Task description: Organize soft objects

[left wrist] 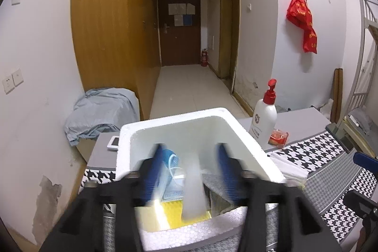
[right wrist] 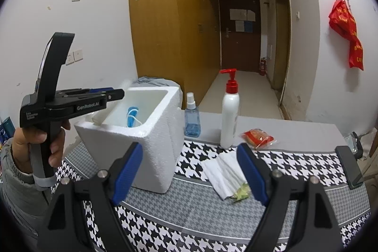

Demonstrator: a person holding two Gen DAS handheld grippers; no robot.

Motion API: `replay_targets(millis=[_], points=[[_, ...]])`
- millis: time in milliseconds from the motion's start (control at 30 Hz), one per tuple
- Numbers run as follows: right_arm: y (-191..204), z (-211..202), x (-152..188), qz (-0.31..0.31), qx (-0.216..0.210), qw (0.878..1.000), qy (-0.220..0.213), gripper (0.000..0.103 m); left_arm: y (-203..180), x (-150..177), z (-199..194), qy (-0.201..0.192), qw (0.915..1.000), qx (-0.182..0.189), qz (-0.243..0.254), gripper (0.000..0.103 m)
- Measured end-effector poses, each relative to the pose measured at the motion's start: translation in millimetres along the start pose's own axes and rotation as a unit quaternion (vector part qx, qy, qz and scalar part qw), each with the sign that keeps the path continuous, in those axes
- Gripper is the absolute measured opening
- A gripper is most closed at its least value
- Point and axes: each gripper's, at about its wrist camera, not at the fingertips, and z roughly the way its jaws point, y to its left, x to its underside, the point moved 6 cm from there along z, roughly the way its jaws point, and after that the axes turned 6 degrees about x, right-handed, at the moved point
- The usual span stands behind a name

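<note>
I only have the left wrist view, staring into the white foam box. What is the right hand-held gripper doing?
Observer: The right hand-held gripper is open and holds nothing. It points at a folded white cloth on the checked table cover.
Operator: Anything behind the box that I can't see?
Observer: Yes, a blue spray bottle stands just behind the foam box, beside the white pump bottle.
Operator: Is anything lying with that cloth?
Observer: A small yellow-green scrap lies at its near end. I cannot tell what it is.
</note>
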Motion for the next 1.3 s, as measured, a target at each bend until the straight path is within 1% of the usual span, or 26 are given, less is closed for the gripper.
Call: replay_targets(millis=[33, 100, 200, 267, 333, 400, 567, 667, 933, 1100, 1300], points=[[-0.5, -0.9, -0.1, 0.0, 0.001, 1.0, -0.001, 0.085, 0.4, -1.2, -3.5, -0.01, 0.9999, -0.004, 0.0, 0.076], [-2.1, -2.6, -0.5, 0.002, 0.001, 1.0, -0.003, 0.085, 0.8, -2.8, -7.0, -0.02, 0.9998, -0.008, 0.001, 0.08], [-4.0, -4.7, -0.3, 0.004, 0.003, 1.0, -0.003, 0.085, 1.7, -2.5, -11.3, -0.025, 0.9996, 0.001, -0.011, 0.094], [-5.9, -6.1, 0.0, 0.006, 0.003, 1.0, -0.004, 0.085, 0.0, -1.5, -15.5, -0.027, 0.9994, 0.012, -0.017, 0.097], [-7.6, -8.8, 0.4, 0.008, 0.005, 1.0, -0.007, 0.085, -3.5, -1.4, -20.2, -0.032, 0.9993, 0.014, -0.015, 0.101], [-9.7, -11.3, 0.7, 0.01, 0.007, 1.0, -0.009, 0.085, -10.3, -1.4, -26.6, -0.038, 0.9992, 0.012, -0.008, 0.101], [-15.7, -23.0, 1.9, 0.016, 0.01, 1.0, -0.017, 0.085, -27.1, 0.6, -48.7, -0.05, 0.9984, 0.024, 0.005, 0.101], [-17.5, -31.6, 2.4, 0.016, 0.013, 1.0, -0.023, 0.085, -36.2, 0.9, -62.8, -0.06, 0.9978, 0.024, 0.015, 0.101], [-22.6, -63.9, 4.3, 0.017, 0.019, 0.999, -0.046, 0.085, -58.2, 6.9, -101.5, -0.08, 0.9957, 0.038, 0.025, 0.101], [-23.3, -85.9, 7.4, 0.013, 0.029, 0.998, -0.058, 0.085, -66.4, 10.6, -126.3, -0.1, 0.994, 0.034, 0.029, 0.102], [-22.8, -110.5, 11.5, 0.014, 0.034, 0.997, -0.073, 0.085, -76.7, 19.4, -153.4, -0.113, 0.9926, 0.028, 0.034, 0.102]])
